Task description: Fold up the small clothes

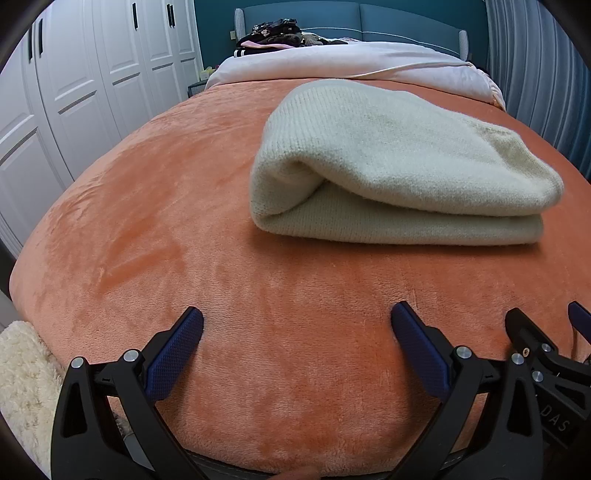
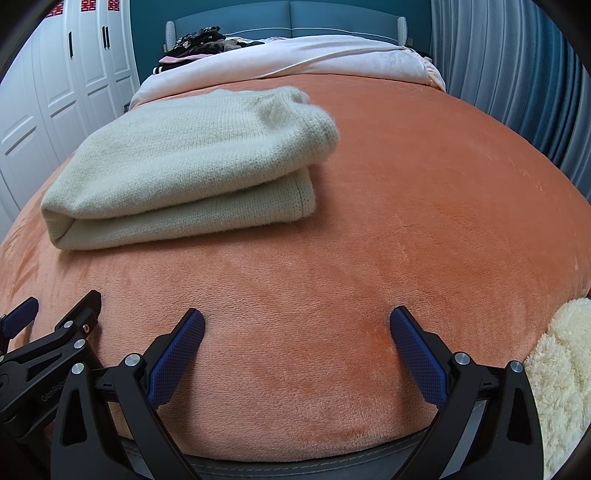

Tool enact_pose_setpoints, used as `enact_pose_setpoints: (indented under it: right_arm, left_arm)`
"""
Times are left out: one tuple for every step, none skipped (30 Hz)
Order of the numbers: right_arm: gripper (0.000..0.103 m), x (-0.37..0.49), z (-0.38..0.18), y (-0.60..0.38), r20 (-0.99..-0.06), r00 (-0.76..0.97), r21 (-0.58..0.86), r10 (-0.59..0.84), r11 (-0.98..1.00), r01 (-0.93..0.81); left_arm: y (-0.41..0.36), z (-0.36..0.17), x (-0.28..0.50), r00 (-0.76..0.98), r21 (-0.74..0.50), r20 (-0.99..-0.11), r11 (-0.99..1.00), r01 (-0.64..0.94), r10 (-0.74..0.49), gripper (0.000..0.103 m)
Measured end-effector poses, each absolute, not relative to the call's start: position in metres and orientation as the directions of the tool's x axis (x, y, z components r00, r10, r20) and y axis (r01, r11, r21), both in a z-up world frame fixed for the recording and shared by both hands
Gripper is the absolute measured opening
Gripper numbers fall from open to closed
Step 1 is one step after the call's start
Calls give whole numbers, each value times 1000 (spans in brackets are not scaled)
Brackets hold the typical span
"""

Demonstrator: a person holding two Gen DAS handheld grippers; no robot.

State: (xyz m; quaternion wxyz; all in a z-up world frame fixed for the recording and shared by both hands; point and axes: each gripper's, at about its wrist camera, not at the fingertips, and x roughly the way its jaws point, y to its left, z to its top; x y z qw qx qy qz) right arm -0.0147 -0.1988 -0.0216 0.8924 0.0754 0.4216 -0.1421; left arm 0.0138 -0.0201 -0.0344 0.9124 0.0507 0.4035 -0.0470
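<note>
A cream knitted garment [image 1: 399, 162] lies folded in layers on the orange blanket [image 1: 184, 206], ahead and to the right in the left wrist view. In the right wrist view the same garment [image 2: 192, 162] lies ahead and to the left. My left gripper [image 1: 297, 325] hovers open over bare blanket near the bed's foot, well short of the garment, with nothing between its blue pads. My right gripper [image 2: 297, 325] is open too, over the blanket [image 2: 406, 221], holding nothing. Each gripper shows at the edge of the other's view: the right gripper [image 1: 546, 325] and the left gripper [image 2: 59, 306].
A pale pink duvet [image 1: 351, 62] is bunched at the head of the bed, with a pile of dark clothes [image 1: 277, 35] behind it. White wardrobe doors [image 1: 74, 92] line the left side, a curtain [image 2: 517, 74] the right. Cream fluffy fabric [image 2: 565, 376] hangs at the bed's foot.
</note>
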Motion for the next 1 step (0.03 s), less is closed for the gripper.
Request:
enact_pose_setpoints:
  right_arm:
    - [98,-15,-22,-199,-774,604,15,-190,948,317]
  left_arm:
    - [-20,-34,14,670,54,-741,990,127,-45,98]
